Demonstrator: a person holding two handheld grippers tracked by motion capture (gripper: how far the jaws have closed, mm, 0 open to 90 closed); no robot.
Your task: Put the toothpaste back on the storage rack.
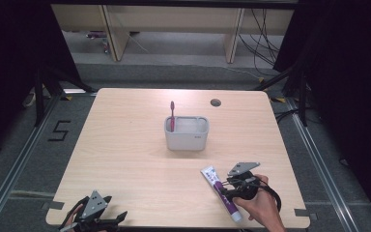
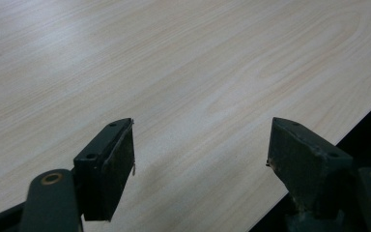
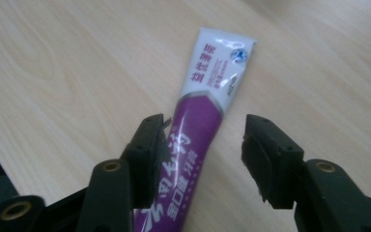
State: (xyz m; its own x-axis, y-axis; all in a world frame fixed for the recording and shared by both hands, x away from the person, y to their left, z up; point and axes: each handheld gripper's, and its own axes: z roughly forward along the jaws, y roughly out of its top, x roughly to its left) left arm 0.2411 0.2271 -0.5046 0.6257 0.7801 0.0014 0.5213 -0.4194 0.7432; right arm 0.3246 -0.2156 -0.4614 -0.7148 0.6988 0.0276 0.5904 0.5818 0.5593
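A white and purple toothpaste tube [image 1: 219, 189] lies flat on the wooden table [image 1: 135, 169] near its front right. My right gripper [image 1: 228, 192] hovers over the tube's lower half, held by a hand. In the right gripper view the tube [image 3: 204, 116] runs up between the jaws of the right gripper [image 3: 204, 140]. The left jaw is against its edge and the right jaw stands off it, so the gripper is open. My left gripper [image 1: 118, 218] rests at the front left corner. Its own view shows the left gripper [image 2: 200, 145] open over bare wood.
A grey rectangular holder [image 1: 186, 137] stands at the table's middle with a pink toothbrush [image 1: 172, 114] upright in its left end. A round cable hole [image 1: 215, 102] sits near the far edge. The table's front edge [image 2: 352, 130] is close to my left gripper.
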